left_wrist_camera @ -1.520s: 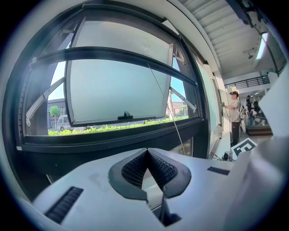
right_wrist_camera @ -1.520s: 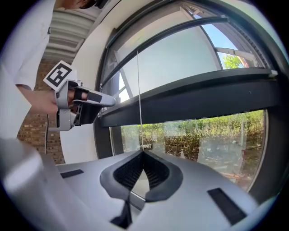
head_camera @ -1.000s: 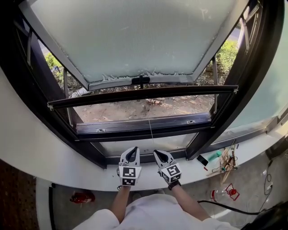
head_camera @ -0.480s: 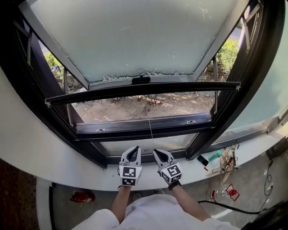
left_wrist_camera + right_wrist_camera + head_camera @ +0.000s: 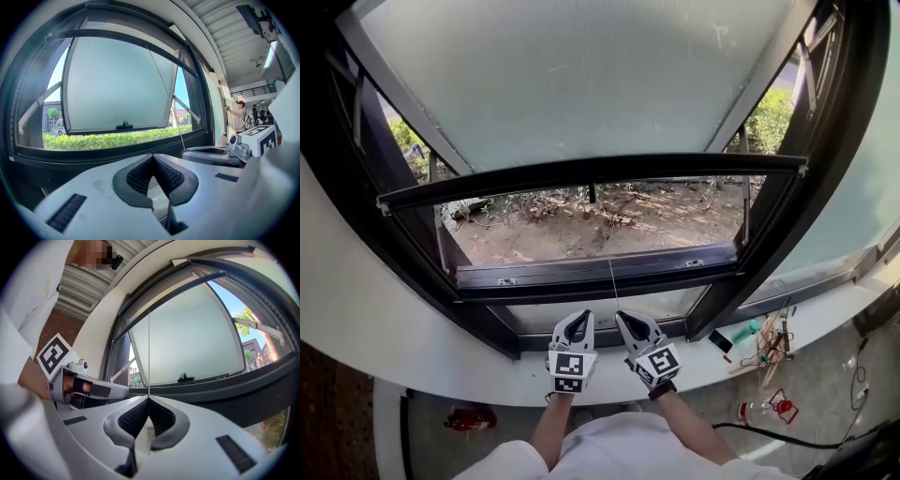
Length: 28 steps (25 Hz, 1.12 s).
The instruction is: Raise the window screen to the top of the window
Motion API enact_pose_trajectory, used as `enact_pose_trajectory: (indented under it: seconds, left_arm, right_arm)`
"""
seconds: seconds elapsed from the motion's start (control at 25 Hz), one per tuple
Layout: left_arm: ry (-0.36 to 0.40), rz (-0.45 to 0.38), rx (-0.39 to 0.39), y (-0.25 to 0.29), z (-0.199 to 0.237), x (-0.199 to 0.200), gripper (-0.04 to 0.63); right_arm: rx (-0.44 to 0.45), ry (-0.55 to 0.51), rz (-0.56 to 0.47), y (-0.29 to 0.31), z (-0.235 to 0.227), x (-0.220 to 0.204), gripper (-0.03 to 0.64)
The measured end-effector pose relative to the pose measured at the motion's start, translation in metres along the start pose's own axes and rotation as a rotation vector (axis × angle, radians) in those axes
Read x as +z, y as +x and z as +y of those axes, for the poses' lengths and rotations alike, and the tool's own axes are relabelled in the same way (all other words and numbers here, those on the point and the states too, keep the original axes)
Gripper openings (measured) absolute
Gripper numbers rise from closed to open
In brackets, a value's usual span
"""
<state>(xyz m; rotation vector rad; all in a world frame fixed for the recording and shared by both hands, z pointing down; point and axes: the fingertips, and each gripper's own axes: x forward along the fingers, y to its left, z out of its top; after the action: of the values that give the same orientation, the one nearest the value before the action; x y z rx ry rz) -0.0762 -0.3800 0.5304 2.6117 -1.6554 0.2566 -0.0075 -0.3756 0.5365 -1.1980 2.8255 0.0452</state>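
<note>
A person in white sleeves is seen from above, facing a white sill (image 5: 403, 337) below a dark-framed window (image 5: 337, 169). At far left, on the floor under the sill, lies a small red object (image 5: 471, 419).

The left tongs (image 5: 578, 319) point at the window just above the sill. Their jaws are pressed together with nothing between them. Just beside them, the right tongs (image 5: 624, 319) are closed on a thin cord (image 5: 610, 277), pinched at the very tips.

The cord runs straight up to the screen bar (image 5: 591, 170), a dark rail that spans the frame from side to side, well above the bottom rail. Above the bar a frosted sash (image 5: 581, 75) is swung outward. Below the bar the opening gives onto bare ground and shrubs.

To the right, the sill carries a dark phone-like slab (image 5: 721, 338), a green item (image 5: 748, 327) and a tangle of wire pieces (image 5: 773, 342). On the floor below them is a clear bottle (image 5: 757, 408).
</note>
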Motion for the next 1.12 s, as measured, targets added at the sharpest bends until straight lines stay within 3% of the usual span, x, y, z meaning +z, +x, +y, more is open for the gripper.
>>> enact_pose_trajectory:
  seconds: [0.32, 0.76, 1.12]
  left_arm:
    - [-0.004, -0.059, -0.001, 0.000, 0.004, 0.032, 0.000]
    - [-0.001, -0.082, 0.006, 0.001, 0.012, 0.047, 0.000]
    - [0.005, -0.117, -0.022, 0.000, 0.012, 0.072, 0.000]
  right_arm:
    - [0.003, -0.001, -0.030, 0.005, -0.003, 0.015, 0.002]
    - [0.026, -0.011, -0.112, 0.015, 0.003, 0.051, 0.002]
    - [0.026, 0.038, -0.178, 0.018, -0.003, 0.077, 0.002]
